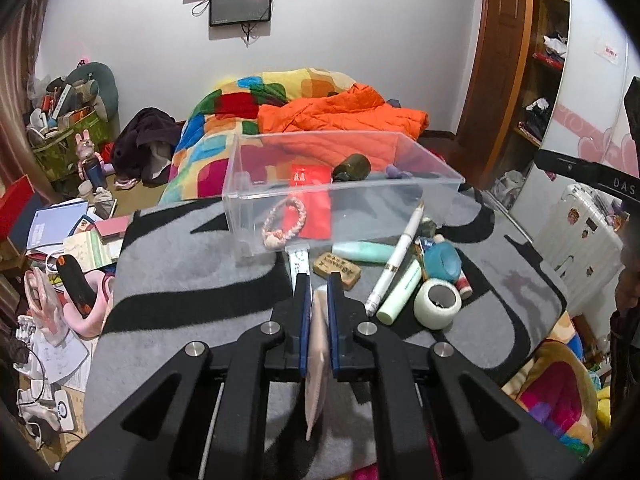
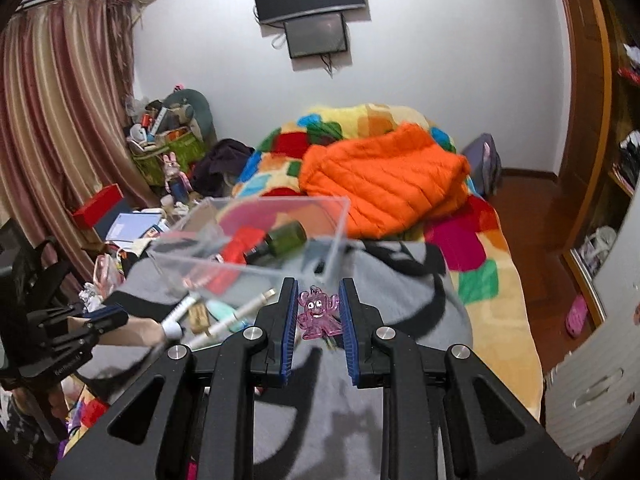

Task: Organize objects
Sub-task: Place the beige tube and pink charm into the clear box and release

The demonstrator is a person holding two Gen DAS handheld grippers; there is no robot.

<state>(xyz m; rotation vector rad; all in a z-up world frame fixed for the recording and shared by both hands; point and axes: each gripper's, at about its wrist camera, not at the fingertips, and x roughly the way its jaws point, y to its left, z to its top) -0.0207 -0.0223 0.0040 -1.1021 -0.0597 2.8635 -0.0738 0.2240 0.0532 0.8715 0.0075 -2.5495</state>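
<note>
A clear plastic box (image 1: 256,184) sits on the grey-and-black blanket (image 1: 192,276); it holds a red packet (image 1: 310,200), a pink braided bracelet (image 1: 285,220) and a dark green bottle (image 1: 352,168). My left gripper (image 1: 319,280) is shut on a flat beige card-like piece (image 1: 318,360), held above the blanket just before the box. My right gripper (image 2: 319,292) is shut on a small purple translucent figure (image 2: 318,314), near the box's front corner (image 2: 336,256). The left gripper also shows at the left of the right wrist view (image 2: 108,318).
Loose items lie right of the box: a white pen (image 1: 394,264), mint tubes (image 1: 362,251), a tape roll (image 1: 436,302), a teal ring (image 1: 442,262), a brown stamp block (image 1: 336,270). An orange jacket (image 2: 384,180) lies on the colourful bedspread behind. Clutter fills the floor at left (image 1: 60,240).
</note>
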